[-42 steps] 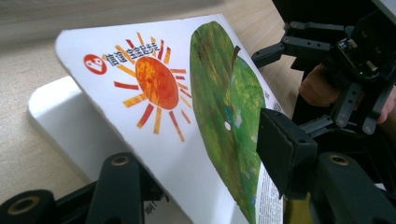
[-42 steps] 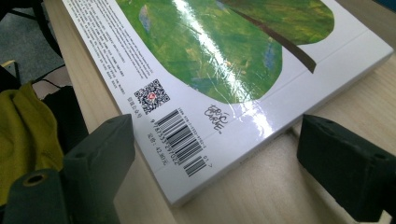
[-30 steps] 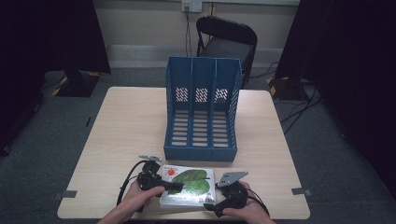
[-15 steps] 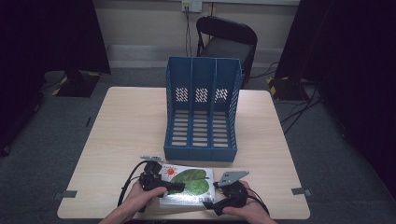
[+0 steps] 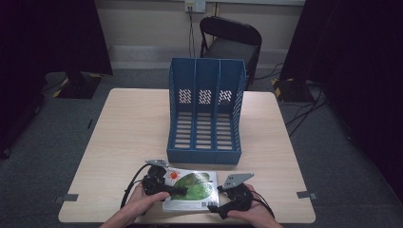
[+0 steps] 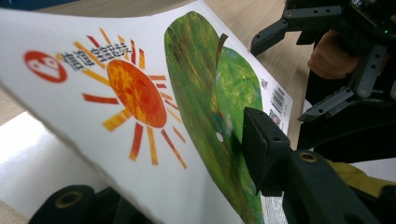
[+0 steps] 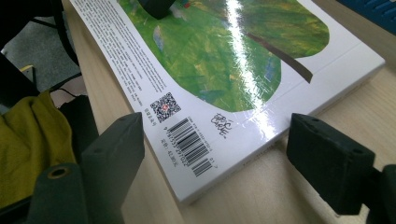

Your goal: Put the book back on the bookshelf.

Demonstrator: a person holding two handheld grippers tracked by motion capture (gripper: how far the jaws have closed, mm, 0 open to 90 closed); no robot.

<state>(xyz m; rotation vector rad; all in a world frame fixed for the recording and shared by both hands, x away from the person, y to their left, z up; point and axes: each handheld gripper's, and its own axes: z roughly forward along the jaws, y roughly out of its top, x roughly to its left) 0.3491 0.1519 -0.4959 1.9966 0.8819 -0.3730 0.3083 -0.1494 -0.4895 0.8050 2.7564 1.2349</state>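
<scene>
L gripper [image 5: 167, 190] is clamping the book's [image 5: 190, 191] cover, jaws just closing on it, lifted edge between the pads; the book is lying flat just in front of the blue file rack [image 5: 205, 114], near the table's [image 5: 123, 142] front edge. Risk: only the cover is pinched, so it's probably going to bend or tear on lifting. R gripper [image 5: 222, 205], at the book's right corner, is standing jaws apart, gripping nothing. Table left & right of the rack is giving open room.

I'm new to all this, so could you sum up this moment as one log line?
left gripper: just closed on book cover, lifting it | right gripper: open around barcode corner, pads apart from it | blue file rack: beyond book
</scene>
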